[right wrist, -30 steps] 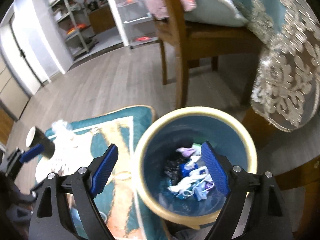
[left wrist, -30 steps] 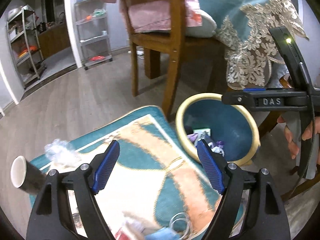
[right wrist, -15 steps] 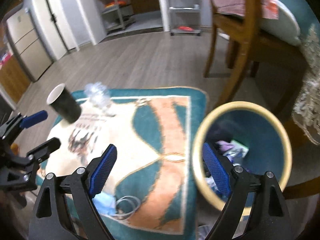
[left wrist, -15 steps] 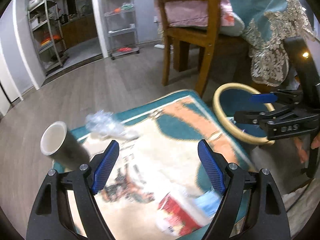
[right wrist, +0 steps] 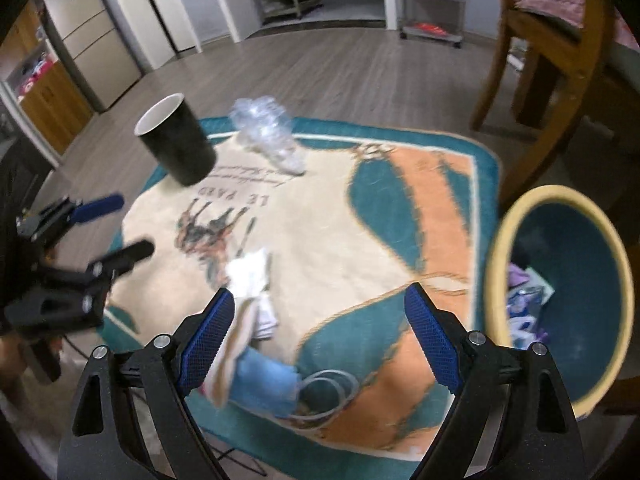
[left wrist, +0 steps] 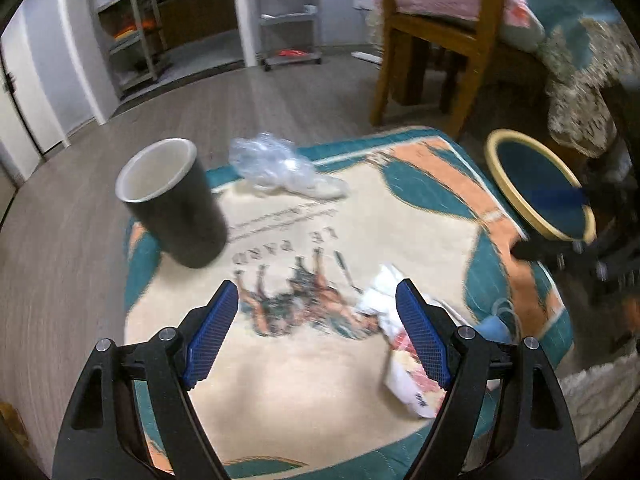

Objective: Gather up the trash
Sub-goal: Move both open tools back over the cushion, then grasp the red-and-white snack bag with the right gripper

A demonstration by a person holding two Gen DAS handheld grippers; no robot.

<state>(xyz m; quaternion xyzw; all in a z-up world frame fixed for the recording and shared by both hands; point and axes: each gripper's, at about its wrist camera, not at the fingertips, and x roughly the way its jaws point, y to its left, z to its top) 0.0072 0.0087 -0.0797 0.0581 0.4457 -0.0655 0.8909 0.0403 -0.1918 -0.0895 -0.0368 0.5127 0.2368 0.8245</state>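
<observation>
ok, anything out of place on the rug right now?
Yes: loose litter on the rug, none in the bin yet. Black cup, crumpled clear plastic, crumpled white wrapper, blue face mask. Both grippers' jaws are open and empty.

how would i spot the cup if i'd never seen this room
Find the rug with teal and orange patches on the wood floor. At its far left corner, beside the crumpled clear plastic, stands the cup. It is the only upright thing there: tall, black outside, white inside.
</observation>
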